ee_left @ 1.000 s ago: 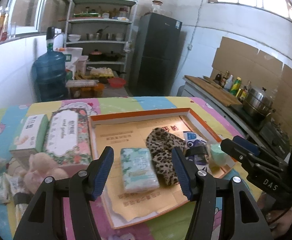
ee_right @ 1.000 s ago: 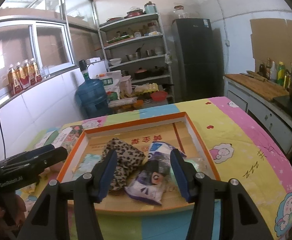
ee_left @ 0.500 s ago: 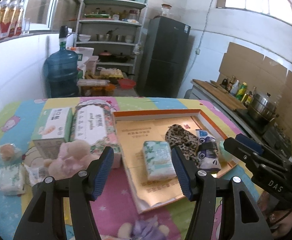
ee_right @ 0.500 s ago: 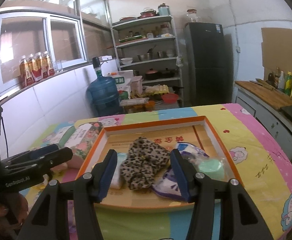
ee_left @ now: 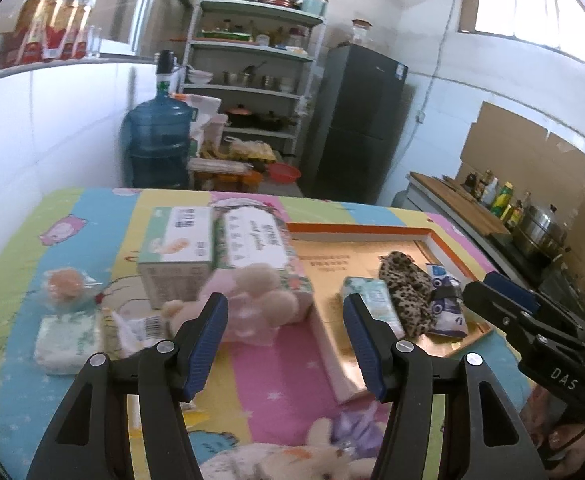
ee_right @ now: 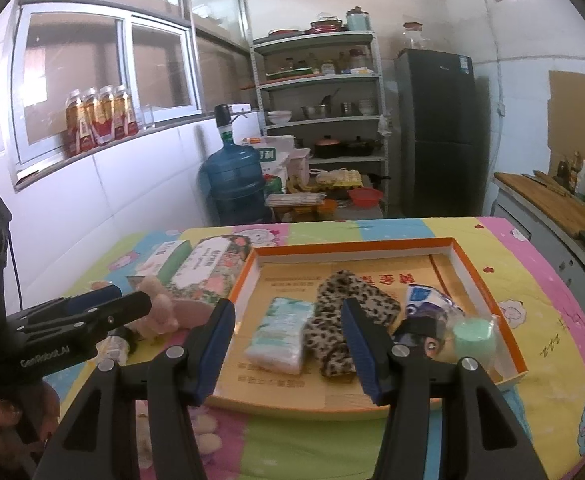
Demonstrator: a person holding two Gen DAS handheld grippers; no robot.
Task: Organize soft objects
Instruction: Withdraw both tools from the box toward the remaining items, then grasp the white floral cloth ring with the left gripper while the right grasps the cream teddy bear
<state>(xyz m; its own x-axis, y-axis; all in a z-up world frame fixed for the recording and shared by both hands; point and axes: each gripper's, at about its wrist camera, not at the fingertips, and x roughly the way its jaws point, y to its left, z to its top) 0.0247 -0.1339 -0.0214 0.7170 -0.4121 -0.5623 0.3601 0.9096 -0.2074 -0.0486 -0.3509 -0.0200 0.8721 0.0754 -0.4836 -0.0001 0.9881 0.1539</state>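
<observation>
In the left wrist view my left gripper (ee_left: 286, 332) is open and empty, hovering just in front of a pink plush toy (ee_left: 260, 300) on the colourful cloth, left of the orange-rimmed tray (ee_left: 356, 232). The tray holds a pale green tissue pack (ee_left: 372, 304), a leopard-print cloth (ee_left: 406, 292) and a blue-white packet (ee_left: 444, 304). My right gripper (ee_right: 288, 344) is also open and empty, near the tray's (ee_right: 372, 246) front edge, with the tissue pack (ee_right: 280, 334) and leopard cloth (ee_right: 336, 292) seen between its fingers. A green round thing in plastic (ee_right: 474, 340) lies at the tray's right.
Two tissue boxes (ee_left: 180, 240) (ee_left: 252, 240) stand behind the plush. A small tissue pack (ee_left: 68, 340) and an orange thing in wrap (ee_left: 66, 284) lie at the left. More plush toys (ee_left: 292, 456) sit at the near edge. Shelves, a water jug (ee_left: 158, 148) and a fridge stand behind the table.
Both grippers have moved left across the table. The left one went from over the tray to in front of the pink plush. Their openings have not changed.
</observation>
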